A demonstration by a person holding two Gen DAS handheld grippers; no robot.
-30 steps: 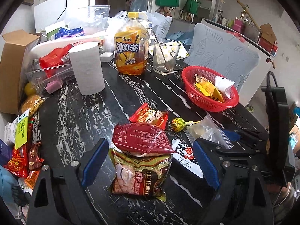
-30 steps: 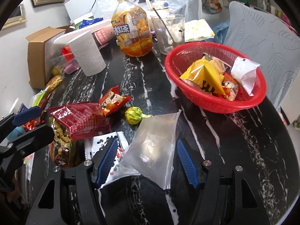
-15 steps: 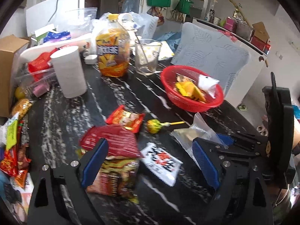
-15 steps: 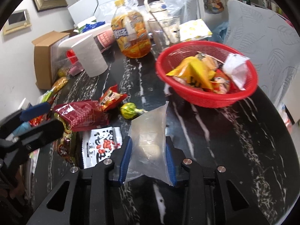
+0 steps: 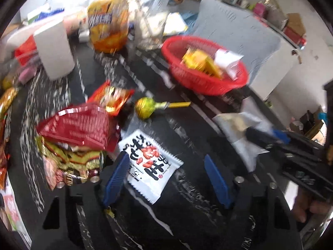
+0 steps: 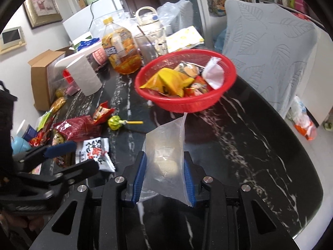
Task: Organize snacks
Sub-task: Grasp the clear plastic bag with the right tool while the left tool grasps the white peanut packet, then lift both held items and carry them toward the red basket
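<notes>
With the red basket (image 6: pixel 185 87) as landmark, the loose snacks lie to its left on the dark bench (image 6: pixel 249 137): a red packet (image 5: pixel 79 125) on a gold one, a small red-orange packet (image 5: pixel 110 95), then a lollipop (image 5: pixel 145 109), and nearer the camera the white peanut packet (image 5: pixel 149 162). The left gripper (image 5: pixel 166 177) hangs over that white packet with its jaws closing; the packet sits between them, nearer the left pad, and the pads do not press on it yet. To do this step well, the person would likely centre the jaws across the packet's narrow width and come low enough to pinch its body, not a thin sealed edge, which could slip. Further right, just before the basket, the right gripper (image 6: pixel 164 177) has its jaws clamped on a clear zip bag (image 6: pixel 166 145), whose upper end stands up toward the basket rim, off the bench. The bag looks limp, so a steady carry and release over the basket seem wise.
</notes>
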